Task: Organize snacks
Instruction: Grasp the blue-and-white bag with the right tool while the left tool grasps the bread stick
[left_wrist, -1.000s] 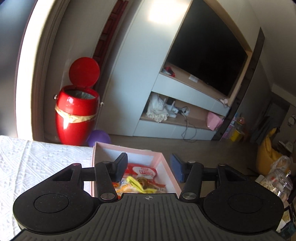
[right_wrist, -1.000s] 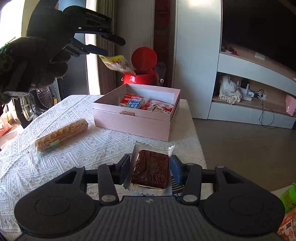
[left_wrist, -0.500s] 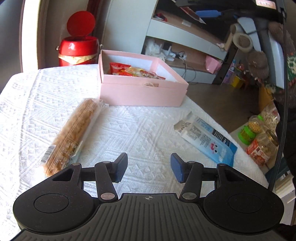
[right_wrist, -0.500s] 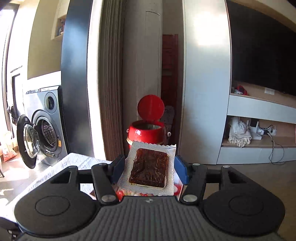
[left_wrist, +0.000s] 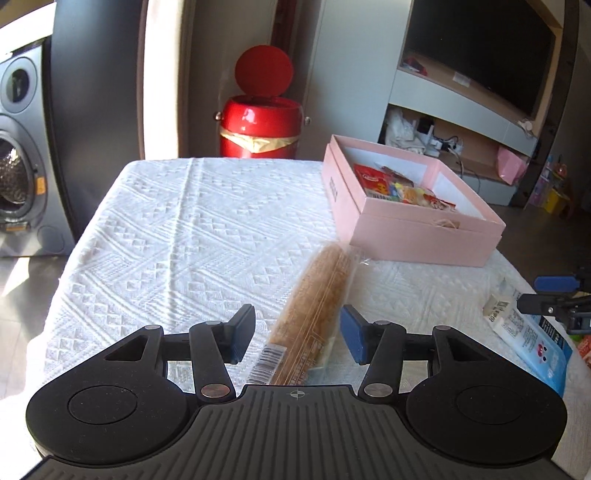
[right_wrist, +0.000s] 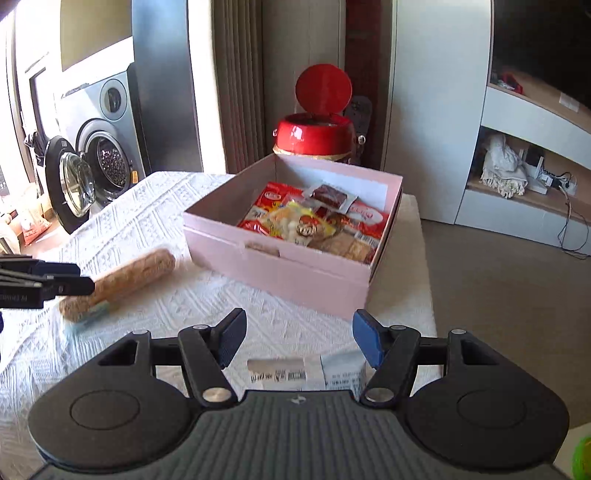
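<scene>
Left claw (left_wrist: 297, 334) hangs low over the white-clothed counter (left_wrist: 177, 236), fingers spread wide on either side of the near end of a long wrapped snack roll (left_wrist: 317, 302) without touching it; the roll runs from the lower centre of the left wrist frame up toward the pink box (left_wrist: 417, 236) at centre right. Right claw (right_wrist: 297, 341) is likewise spread and holds nothing, poised above a blue-and-white pack (right_wrist: 306, 374) lying flat at the bottom centre of its frame. In the right wrist view the box sits open at mid-frame, filled with snack packets (right_wrist: 314, 218), among them a dark brown bar in clear wrap (right_wrist: 328, 194) lying on top at the back. A red bin (right_wrist: 314, 136), lid raised, stands behind the counter, and a washing machine (right_wrist: 99, 162) with its door open occupies the left edge.
</scene>
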